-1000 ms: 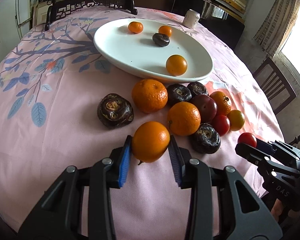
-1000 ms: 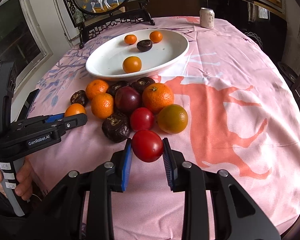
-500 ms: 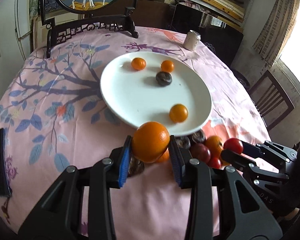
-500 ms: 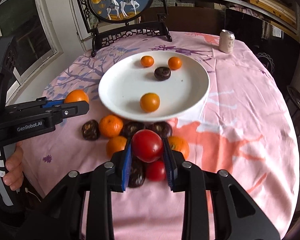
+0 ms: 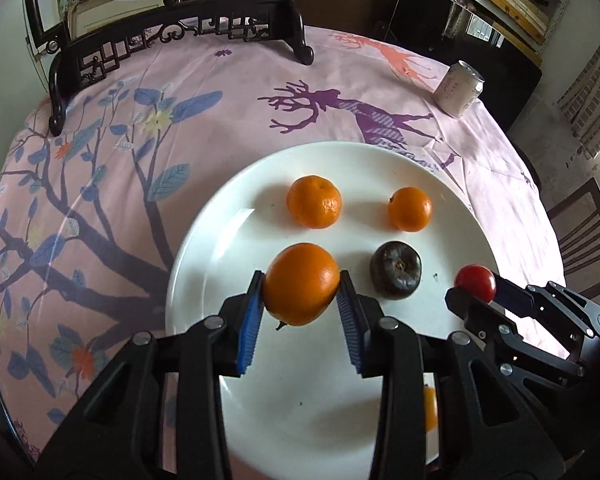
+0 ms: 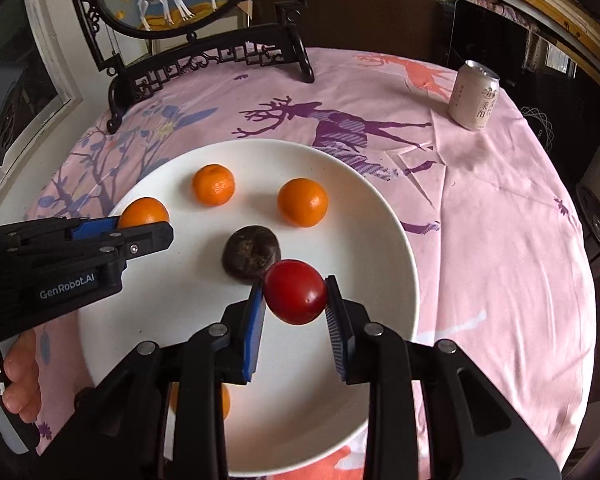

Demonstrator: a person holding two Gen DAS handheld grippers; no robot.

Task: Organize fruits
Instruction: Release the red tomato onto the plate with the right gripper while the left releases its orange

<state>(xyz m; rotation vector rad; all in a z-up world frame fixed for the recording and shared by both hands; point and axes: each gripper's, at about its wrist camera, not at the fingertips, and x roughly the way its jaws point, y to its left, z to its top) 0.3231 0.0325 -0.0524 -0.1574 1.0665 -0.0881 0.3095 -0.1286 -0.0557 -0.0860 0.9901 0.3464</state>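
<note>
My left gripper is shut on an orange and holds it above the white plate. My right gripper is shut on a red tomato, also over the plate. On the plate lie two small oranges and a dark wrinkled fruit. In the right wrist view these are the two oranges and the dark fruit. A further orange shows partly behind the right gripper's fingers. The right gripper with its tomato shows at the right in the left wrist view.
A pink patterned tablecloth covers the round table. A drink can stands at the far right. A dark carved stand with a round painted screen sits at the back. A chair is beside the table on the right. A hand holds the left gripper.
Both grippers have moved forward from the fruit pile to above the plate, each still holding its fruit. The pile of fruit on the cloth has dropped out of view.
</note>
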